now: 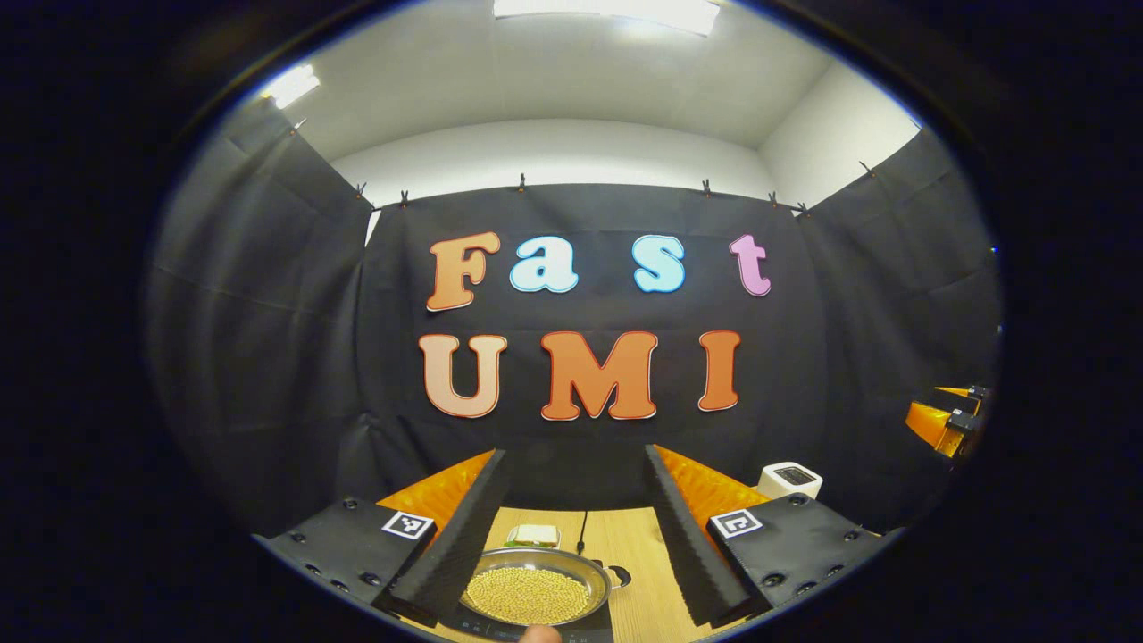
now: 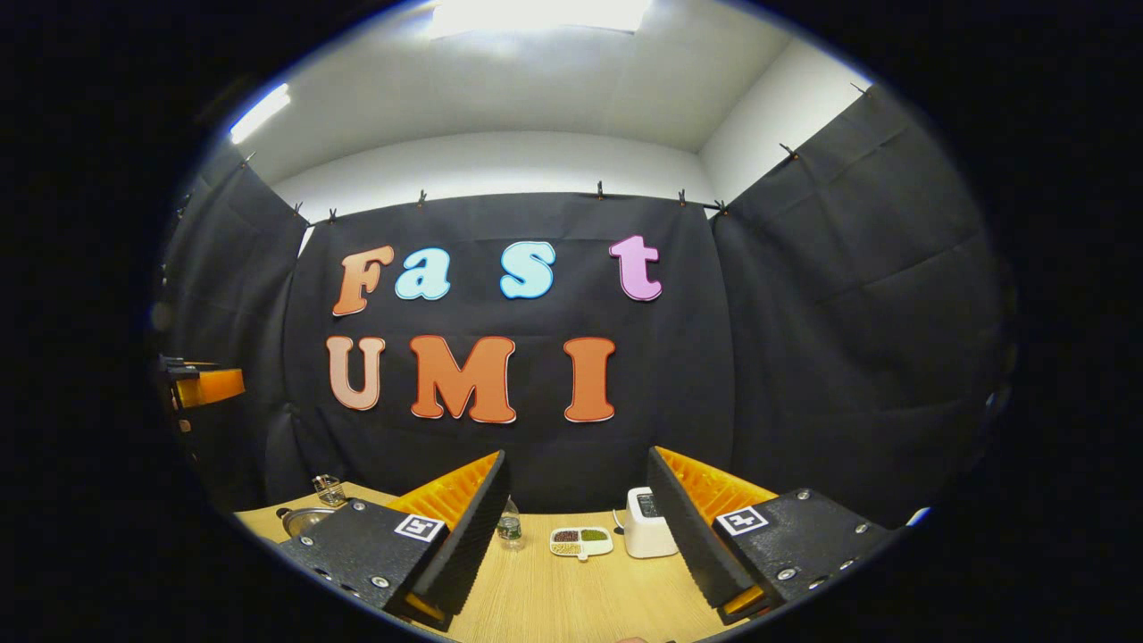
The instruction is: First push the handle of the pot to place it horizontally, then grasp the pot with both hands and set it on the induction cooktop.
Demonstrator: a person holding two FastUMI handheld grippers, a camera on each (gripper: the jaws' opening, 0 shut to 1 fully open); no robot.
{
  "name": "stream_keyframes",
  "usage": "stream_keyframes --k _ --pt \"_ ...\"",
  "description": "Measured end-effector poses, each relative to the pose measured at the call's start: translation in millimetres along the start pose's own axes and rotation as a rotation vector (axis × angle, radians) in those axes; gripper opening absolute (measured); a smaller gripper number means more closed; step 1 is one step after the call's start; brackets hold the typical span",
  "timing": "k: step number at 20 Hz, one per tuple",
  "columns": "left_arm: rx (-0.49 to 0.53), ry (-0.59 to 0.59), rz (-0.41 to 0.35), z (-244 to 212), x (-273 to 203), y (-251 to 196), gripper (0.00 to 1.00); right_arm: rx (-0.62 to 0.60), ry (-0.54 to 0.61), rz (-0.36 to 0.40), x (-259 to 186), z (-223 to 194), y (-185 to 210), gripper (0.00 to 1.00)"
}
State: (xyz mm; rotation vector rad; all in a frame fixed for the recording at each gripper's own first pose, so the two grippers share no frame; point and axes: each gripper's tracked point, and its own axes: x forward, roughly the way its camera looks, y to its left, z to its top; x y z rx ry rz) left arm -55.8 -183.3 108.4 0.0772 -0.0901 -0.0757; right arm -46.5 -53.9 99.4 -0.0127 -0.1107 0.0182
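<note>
Soybean-yellow grains fill the shallow round steel pot (image 1: pixel 538 589), which sits on the flat black induction cooktop (image 1: pixel 500 628) at the near edge of the pale wooden tabletop (image 1: pixel 638 558). In the left gripper view the pot lies between the two fingers of the left claw (image 1: pixel 571 545), low in the frame, and neither finger touches it; the claw is spread wide and grasps nothing. A short dark handle (image 1: pixel 618 576) juts from the pot's right side. Just behind the pot lies a small pale rectangular dish (image 1: pixel 534 535), and a thin black cable (image 1: pixel 582 531) runs away over the wood beside it. A white boxy appliance (image 1: pixel 789 480) stands farther right, past the right finger.

In the right gripper view the right claw (image 2: pixel 579 536) is likewise spread apart and empty, hanging above bare wood. Between its fingers, well back, stand a small clear plastic bottle (image 2: pixel 509 525), a white divided tray (image 2: pixel 581 541) of dark and green bits, and the white appliance. At far left, beyond the left finger, part of the steel pot's rim shows with a small wire basket (image 2: pixel 329 489) behind it.
</note>
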Motion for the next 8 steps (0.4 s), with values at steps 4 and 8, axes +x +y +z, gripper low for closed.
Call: stream_keyframes --k 4,8 --pt "0.027 -0.013 0.009 -6 11 -5 0.97 0.013 0.019 -0.008 11 -7 -9 0.95" --pt "0.002 0.002 0.002 -19 22 -7 0.97 0.007 0.047 0.002 19 -17 -9 0.95"
